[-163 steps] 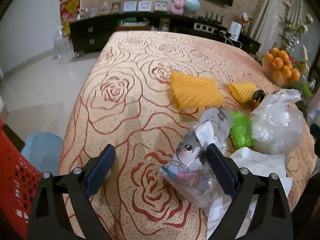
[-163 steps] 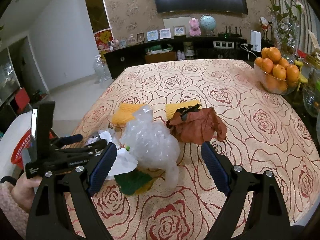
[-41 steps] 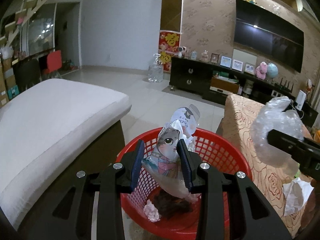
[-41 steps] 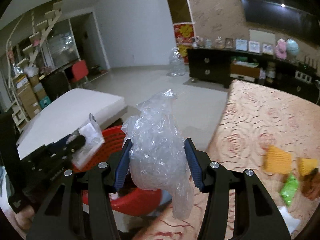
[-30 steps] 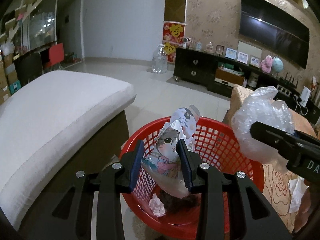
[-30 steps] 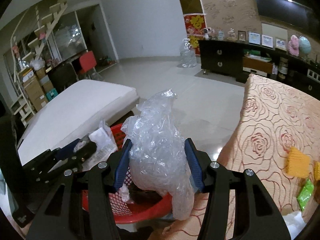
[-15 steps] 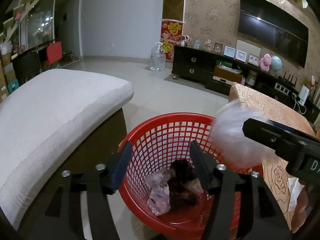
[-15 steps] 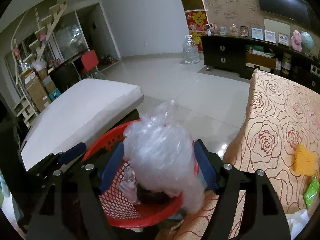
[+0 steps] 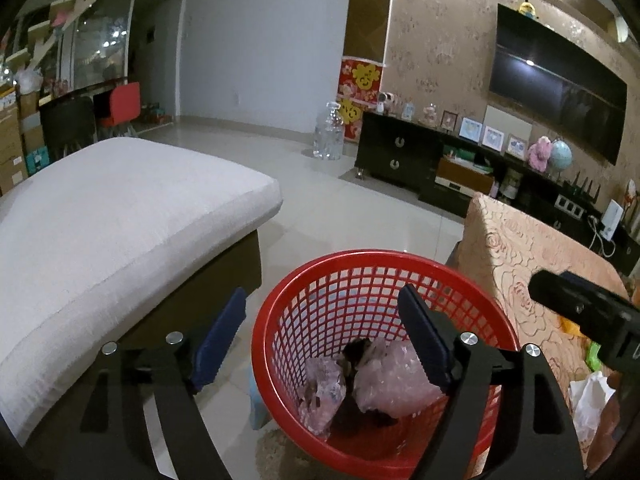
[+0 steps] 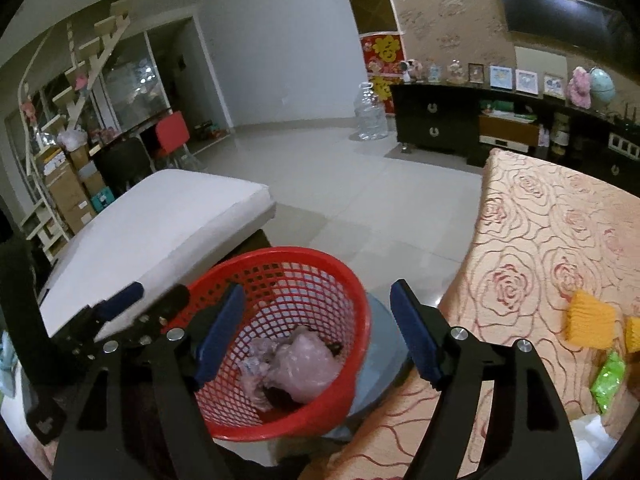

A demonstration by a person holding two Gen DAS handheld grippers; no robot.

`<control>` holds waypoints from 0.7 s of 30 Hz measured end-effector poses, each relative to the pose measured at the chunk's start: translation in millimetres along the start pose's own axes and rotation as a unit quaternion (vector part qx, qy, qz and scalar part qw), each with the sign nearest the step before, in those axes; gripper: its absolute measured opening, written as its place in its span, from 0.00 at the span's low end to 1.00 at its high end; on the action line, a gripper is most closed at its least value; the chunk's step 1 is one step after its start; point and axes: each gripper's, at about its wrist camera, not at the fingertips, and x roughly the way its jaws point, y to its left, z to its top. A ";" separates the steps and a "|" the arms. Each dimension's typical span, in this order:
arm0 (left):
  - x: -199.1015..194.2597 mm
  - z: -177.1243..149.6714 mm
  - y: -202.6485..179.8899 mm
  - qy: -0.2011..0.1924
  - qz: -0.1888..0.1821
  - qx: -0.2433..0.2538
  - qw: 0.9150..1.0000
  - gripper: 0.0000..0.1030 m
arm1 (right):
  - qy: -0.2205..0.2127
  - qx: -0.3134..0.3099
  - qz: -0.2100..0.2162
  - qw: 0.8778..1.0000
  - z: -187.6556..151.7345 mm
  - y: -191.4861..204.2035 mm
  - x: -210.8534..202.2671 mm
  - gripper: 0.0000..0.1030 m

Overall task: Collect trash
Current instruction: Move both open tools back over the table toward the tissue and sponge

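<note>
Left gripper (image 9: 320,336): hanging spread wide and empty over the round red plastic mesh basket (image 9: 340,276).
Right gripper (image 10: 316,328): also gaping, gripping nothing, above the same basket (image 10: 320,258).
Trash: a crumpled clear plastic bag (image 10: 306,372) is lying at the basket bottom beside a smaller clear wrapper (image 10: 256,366).
Table: a beige cloth with red rose outlines (image 10: 540,248) is carrying yellow foam pieces (image 10: 588,320) and a green packet (image 10: 608,376).
Room: pale glossy tiled floor (image 10: 340,184); a white cushioned bench (image 9: 100,216) is standing just beside the basket; a black low cabinet (image 9: 400,156) is lining the far wall.
</note>
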 end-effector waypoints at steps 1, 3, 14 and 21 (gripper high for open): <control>-0.3 0.2 -0.6 -0.001 -0.001 0.000 1.000 0.76 | -0.001 0.001 -0.005 1.000 -2.4 -2.6 -2.2 0.70; -2.7 0.2 -2.5 -0.008 -0.003 0.000 1.000 0.77 | -0.003 0.003 -0.014 1.000 -7.7 -7.2 -8.1 0.71; -13.8 -2.4 -20.1 -0.030 -0.043 0.005 0.999 0.80 | -0.025 0.015 -0.089 0.996 -36.9 -60.6 -69.7 0.71; -15.1 -6.2 -36.6 -0.030 -0.060 0.023 0.997 0.80 | -0.045 0.020 -0.174 0.984 -63.5 -112.7 -124.4 0.75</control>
